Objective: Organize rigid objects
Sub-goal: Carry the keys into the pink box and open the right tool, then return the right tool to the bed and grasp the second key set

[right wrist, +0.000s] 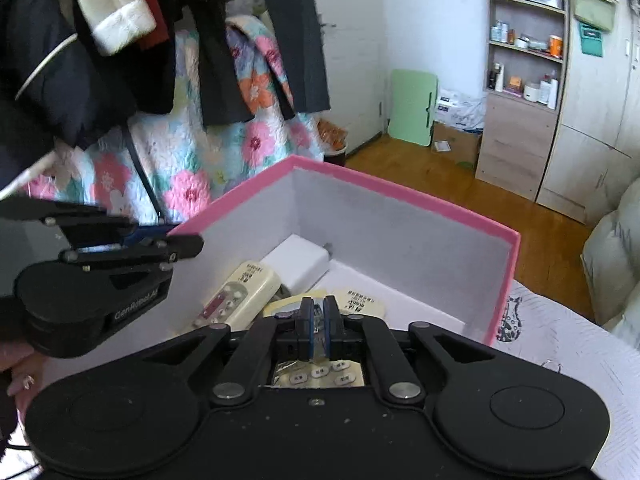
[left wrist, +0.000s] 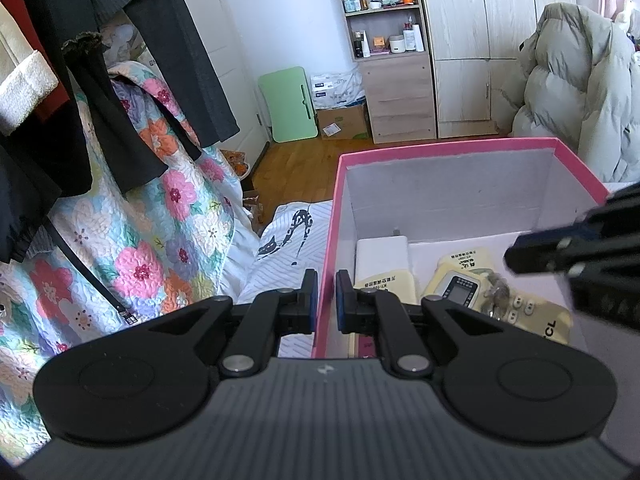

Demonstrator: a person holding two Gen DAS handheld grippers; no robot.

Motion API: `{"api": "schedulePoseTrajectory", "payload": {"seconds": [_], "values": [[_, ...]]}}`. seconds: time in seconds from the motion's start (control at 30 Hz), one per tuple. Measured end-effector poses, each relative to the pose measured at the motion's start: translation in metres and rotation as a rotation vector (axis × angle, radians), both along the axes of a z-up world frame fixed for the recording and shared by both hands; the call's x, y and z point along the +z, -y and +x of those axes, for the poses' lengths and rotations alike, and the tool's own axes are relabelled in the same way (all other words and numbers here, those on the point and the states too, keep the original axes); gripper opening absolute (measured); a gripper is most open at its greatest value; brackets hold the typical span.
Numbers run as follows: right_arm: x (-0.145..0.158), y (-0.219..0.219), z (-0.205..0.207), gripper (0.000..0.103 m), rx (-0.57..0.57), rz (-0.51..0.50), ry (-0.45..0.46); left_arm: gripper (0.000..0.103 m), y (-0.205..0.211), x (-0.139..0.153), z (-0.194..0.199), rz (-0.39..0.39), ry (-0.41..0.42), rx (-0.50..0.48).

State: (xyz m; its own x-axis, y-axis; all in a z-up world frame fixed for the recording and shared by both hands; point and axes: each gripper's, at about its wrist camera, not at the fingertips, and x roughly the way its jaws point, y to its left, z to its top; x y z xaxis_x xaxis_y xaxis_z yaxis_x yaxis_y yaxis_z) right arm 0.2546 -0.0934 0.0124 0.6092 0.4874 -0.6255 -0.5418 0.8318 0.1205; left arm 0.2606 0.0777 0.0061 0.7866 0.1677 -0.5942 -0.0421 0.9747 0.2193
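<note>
bedroom; pink box (right wrist: pixel 404 204), contents perhaps remotes

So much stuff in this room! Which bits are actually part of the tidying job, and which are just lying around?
Part of the job:
- pink box, its wall clamped by the left gripper
- remote controls and white charger inside it
- small clear item in the right gripper

Just lying about:
- floral quilt
- hanging clothes
- puffy coat
- shelf bottles
- green board

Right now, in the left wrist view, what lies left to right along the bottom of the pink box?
White adapter → yellow remote lying face down → remote with a display → small clear item under the right tool.
</note>
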Motion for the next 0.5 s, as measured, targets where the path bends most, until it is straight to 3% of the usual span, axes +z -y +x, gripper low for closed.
{"api": "schedulePoseTrajectory", "payload": {"seconds": [0.17, 0.27, 0.5], "values": [[0.02, 0.036, -0.016, 0.021, -0.082, 0.046, 0.062, 0.009, 0.002, -0.001, 0.0, 0.005, 0.001, -0.001], [0.028, 0.066, -0.025, 0.022, -0.129, 0.076, 0.074, 0.009, 0.002, -0.001, 0.0, 0.004, 0.002, -0.001], [0.032, 0.128, -0.044, 0.022, -0.221, 0.038, 0.065, 0.009, 0.001, -0.001, 0.0, 0.003, 0.002, -0.002]]}}
